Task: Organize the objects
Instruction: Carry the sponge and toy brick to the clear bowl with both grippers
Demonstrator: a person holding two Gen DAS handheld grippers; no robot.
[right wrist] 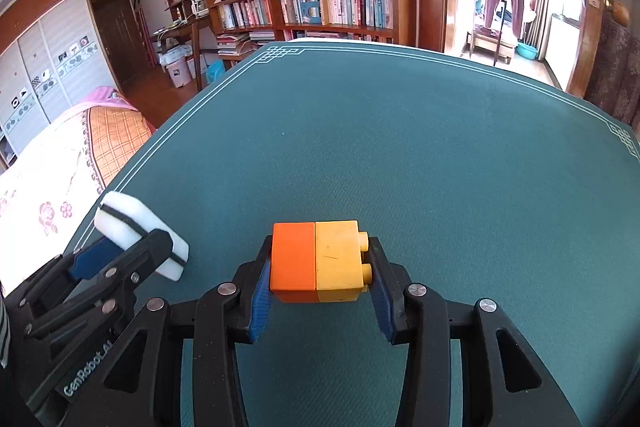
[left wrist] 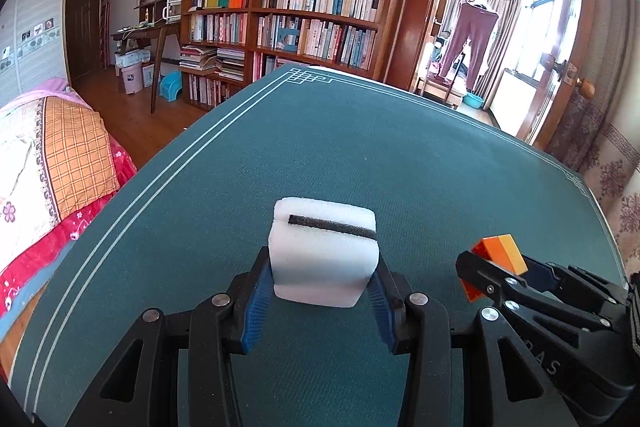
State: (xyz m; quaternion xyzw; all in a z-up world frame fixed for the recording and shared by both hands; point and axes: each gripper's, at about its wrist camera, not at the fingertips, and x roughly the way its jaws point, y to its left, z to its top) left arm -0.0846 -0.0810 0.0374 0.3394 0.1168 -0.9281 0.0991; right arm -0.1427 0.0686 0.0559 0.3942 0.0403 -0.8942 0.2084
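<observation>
Foam block (left wrist: 323,254), white with a black strip, clamped in left gripper (left wrist: 320,301) jaws, just above green worktop (left wrist: 360,155). Orange-and-yellow brick pair (right wrist: 320,261) clamped in right gripper (right wrist: 318,301) jaws, closed to brick width, near the foam. Both picked, neither placed; looks early-to-mid task. No bin, tray or box visible on worktop, so drop-off spot unclear.

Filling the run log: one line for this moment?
left gripper: shut on white foam block | right gripper: shut on orange-yellow bricks | green mat
</observation>
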